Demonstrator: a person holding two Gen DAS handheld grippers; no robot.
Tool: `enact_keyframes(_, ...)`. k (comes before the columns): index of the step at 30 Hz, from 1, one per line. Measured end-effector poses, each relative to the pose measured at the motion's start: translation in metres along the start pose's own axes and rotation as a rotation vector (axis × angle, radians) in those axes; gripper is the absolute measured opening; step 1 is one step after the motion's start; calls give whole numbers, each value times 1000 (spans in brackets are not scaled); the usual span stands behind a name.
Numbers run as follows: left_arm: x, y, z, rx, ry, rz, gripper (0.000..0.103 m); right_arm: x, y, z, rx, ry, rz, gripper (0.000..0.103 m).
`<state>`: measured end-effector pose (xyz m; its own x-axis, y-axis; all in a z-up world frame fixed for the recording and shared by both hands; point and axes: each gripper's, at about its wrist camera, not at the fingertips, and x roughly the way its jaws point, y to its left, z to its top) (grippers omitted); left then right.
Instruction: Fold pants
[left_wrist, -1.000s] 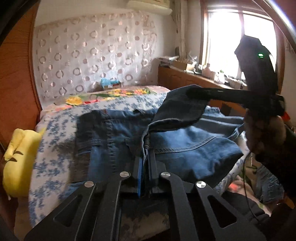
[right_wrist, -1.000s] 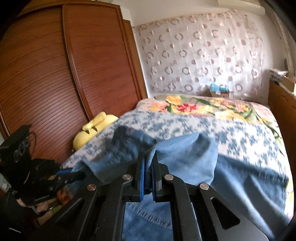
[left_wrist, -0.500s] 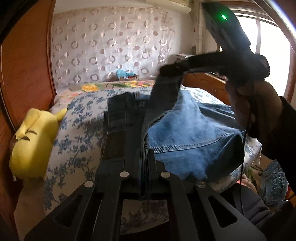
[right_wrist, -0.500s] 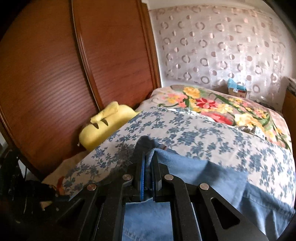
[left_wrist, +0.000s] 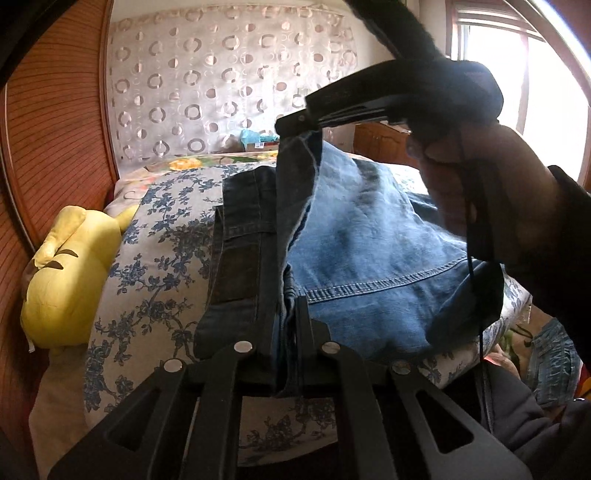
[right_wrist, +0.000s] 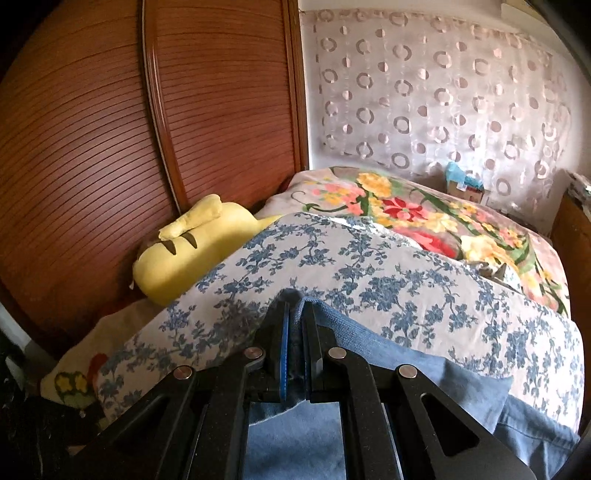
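Observation:
Blue jeans (left_wrist: 373, 240) lie on a bed with a blue-flowered sheet (left_wrist: 155, 258). The right half is lifted and folded over toward the left half (left_wrist: 243, 243), which lies flat. My left gripper (left_wrist: 286, 306) is shut on the jeans' near edge at the middle seam. My right gripper (left_wrist: 291, 123) is held high above the bed, shut on the raised denim edge (left_wrist: 295, 177). In the right wrist view my right gripper (right_wrist: 295, 314) pinches light denim (right_wrist: 369, 354) between its fingers.
A yellow plush toy (left_wrist: 70, 273) lies at the bed's left edge against a brown wooden wardrobe (right_wrist: 110, 129). A bright flowered blanket (right_wrist: 424, 221) covers the far bed. A circle-patterned curtain (left_wrist: 229, 85) hangs behind. A window (left_wrist: 517, 81) is at the right.
My right gripper has carried the lifted jeans edge up and leftward across the bed, toward the wardrobe side. My left gripper has kept its hold on the near edge.

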<state>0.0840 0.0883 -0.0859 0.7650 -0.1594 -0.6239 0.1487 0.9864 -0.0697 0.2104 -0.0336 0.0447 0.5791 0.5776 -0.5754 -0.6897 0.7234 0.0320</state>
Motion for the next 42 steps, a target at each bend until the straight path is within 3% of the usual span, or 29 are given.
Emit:
enact_keyframes(5,-3,1,1,-10,-6,1,7,5,2,2,8,-2,5,6)
enact_keyframes(11,-8,1,0,-11,-18,37,29,-11,-1,1,8,8,26,18)
enact_keyframes(13,-9,2,1,-15,-21,43,35,-23,-2,0,3,-11,26,38)
enact_keyframes(16,-11,1,1,-19,-34,46,38,-43,-6,-5,1,-45,23,50)
enact_keyframes(23,-8,-2,1,-9,-36,54,38,-80,-19,-40,2,-67,3,51)
enact_keyframes(31,-3,-5,-1,-14,-23,67,38,-120,-41,-107,31,-41,-96,51)
enact_keyframes(37,1,-13,-4,0,-10,64,38,-121,-41,-157,44,22,-116,51)
enact_keyframes(42,7,-18,-6,6,8,65,38,-111,-42,-168,71,63,-101,51)
